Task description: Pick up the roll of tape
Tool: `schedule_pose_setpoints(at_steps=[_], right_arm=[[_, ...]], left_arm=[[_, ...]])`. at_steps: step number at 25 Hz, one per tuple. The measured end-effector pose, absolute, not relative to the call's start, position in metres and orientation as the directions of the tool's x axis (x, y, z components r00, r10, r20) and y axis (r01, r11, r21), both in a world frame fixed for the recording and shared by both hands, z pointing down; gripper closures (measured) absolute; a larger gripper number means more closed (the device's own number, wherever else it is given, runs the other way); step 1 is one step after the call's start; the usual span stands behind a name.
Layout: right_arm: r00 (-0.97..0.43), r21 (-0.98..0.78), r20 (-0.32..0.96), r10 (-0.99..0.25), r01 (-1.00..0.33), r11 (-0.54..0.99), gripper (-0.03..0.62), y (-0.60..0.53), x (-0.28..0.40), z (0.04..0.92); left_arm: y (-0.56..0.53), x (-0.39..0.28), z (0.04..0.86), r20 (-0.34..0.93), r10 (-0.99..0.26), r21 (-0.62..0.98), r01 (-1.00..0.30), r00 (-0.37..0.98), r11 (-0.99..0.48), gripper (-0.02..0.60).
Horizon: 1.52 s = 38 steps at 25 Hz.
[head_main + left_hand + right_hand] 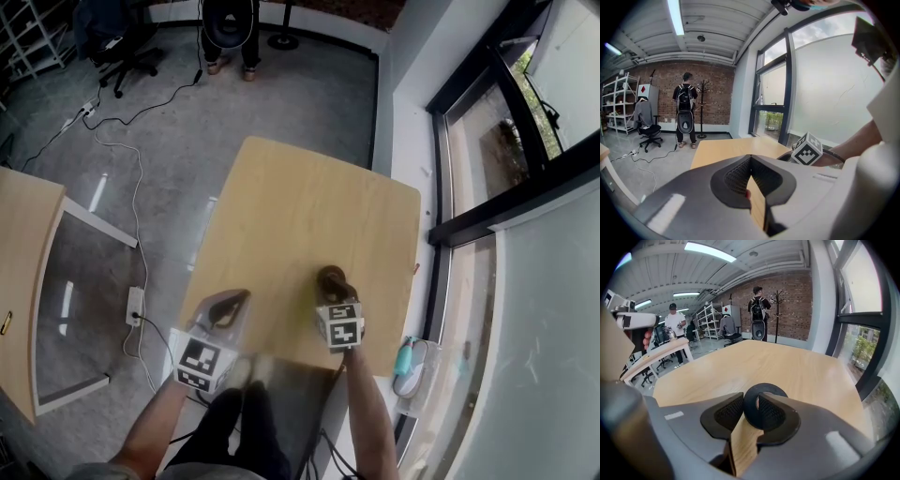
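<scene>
A black roll of tape (330, 277) lies flat on the light wooden table (300, 206), near its front edge. My right gripper (336, 292) reaches down onto it. In the right gripper view the roll (765, 391) has its near wall between the two jaws: one pad is against the outside, the other sits inside the hole, so my right gripper (751, 400) is shut on the roll, which rests on the wood. My left gripper (239, 298) hovers at the table's front left edge with its jaw tips together and nothing between them (750, 158).
A person with a backpack (230, 28) stands beyond the table's far end, next to an office chair (122, 47). A cable and power strip (135, 305) lie on the floor at the left, beside another desk (23, 262). Windows (525, 159) run along the right.
</scene>
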State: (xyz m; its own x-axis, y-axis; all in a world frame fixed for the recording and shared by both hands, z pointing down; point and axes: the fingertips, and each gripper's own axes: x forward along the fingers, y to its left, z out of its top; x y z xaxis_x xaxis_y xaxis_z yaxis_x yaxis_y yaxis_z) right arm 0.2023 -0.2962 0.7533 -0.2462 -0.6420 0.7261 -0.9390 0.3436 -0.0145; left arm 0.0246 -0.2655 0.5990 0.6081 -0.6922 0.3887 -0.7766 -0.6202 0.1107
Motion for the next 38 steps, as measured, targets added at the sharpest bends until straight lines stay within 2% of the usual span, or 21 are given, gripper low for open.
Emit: schedule_pose_setpoints(at_steps=[11, 24, 38], right_arm=[[-0.275, -0.085, 0.623, -0.733, -0.955, 0.286, 0.484, -0.299, 0.213, 0.696], [-0.297, -0.229, 0.397, -0.868, -0.948, 0.220, 0.484, -0.279, 0.211, 0.586], [-0.269, -0.236, 0.193, -0.944, -0.946, 0.221, 0.484, -0.224, 0.198, 0.466]], left_arm=[[-0.269, 0.037, 0.583, 0.361, -0.695, 0.113, -0.769, 0.621, -0.629, 0.581], [-0.274, 0.038, 0.539, 0.308, -0.715, 0.105, -0.769, 0.628, -0.630, 0.581], [-0.259, 0.028, 0.468, 0.218, -0.727, 0.075, -0.754, 0.651, -0.653, 0.581]])
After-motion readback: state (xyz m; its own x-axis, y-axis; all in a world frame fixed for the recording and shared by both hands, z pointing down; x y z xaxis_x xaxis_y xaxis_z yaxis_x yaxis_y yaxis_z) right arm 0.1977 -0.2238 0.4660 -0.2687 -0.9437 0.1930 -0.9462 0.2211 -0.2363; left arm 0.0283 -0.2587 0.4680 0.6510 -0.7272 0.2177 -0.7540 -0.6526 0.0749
